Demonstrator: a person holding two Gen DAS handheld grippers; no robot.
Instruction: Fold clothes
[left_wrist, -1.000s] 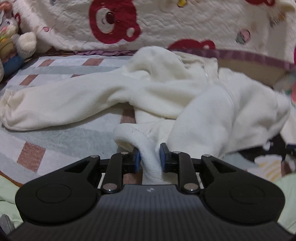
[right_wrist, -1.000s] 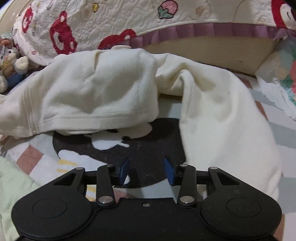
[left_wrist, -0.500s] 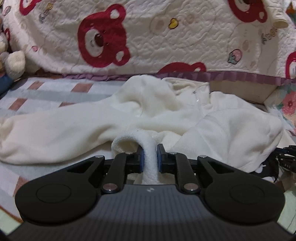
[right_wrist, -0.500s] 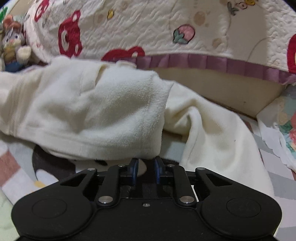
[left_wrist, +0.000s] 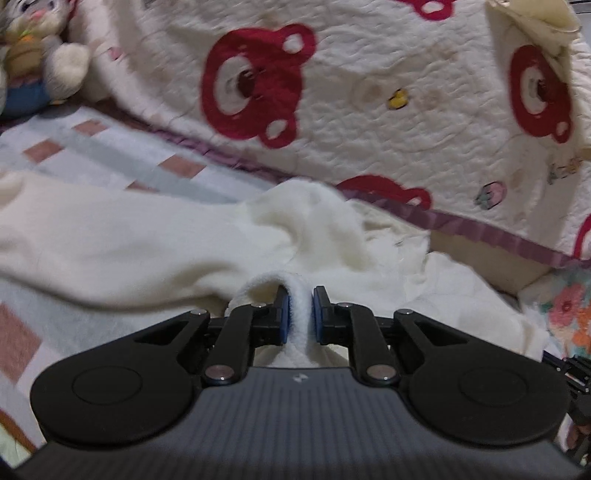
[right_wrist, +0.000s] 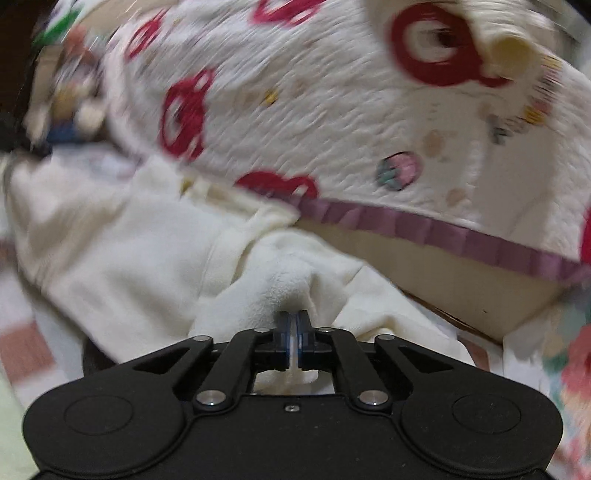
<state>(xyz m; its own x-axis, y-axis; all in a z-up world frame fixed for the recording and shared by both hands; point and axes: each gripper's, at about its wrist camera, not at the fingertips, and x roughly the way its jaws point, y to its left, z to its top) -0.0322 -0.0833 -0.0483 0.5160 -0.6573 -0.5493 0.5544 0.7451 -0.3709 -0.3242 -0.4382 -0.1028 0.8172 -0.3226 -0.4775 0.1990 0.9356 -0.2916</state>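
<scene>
A cream fleece garment (left_wrist: 155, 251) lies crumpled on a checked bedspread (left_wrist: 96, 147), one long sleeve stretched to the left. My left gripper (left_wrist: 300, 308) is shut on a thick fold of its hem. In the right wrist view the same garment (right_wrist: 122, 258) spreads to the left, and my right gripper (right_wrist: 294, 325) is shut on a thin edge of it, which bunches up just ahead of the fingertips. The right wrist view is motion-blurred.
A white quilt with red bear heads (left_wrist: 369, 92) and a purple ruffle hangs across the back; it also shows in the right wrist view (right_wrist: 332, 110). A plush toy (left_wrist: 33, 62) sits at far left. Floral fabric (left_wrist: 565, 310) lies at the right.
My right gripper moved forward to the garment's edge and shut on it. My left gripper tightened on the hem. Both now lift and pull the garment toward the quilt; both views tilted upward.
</scene>
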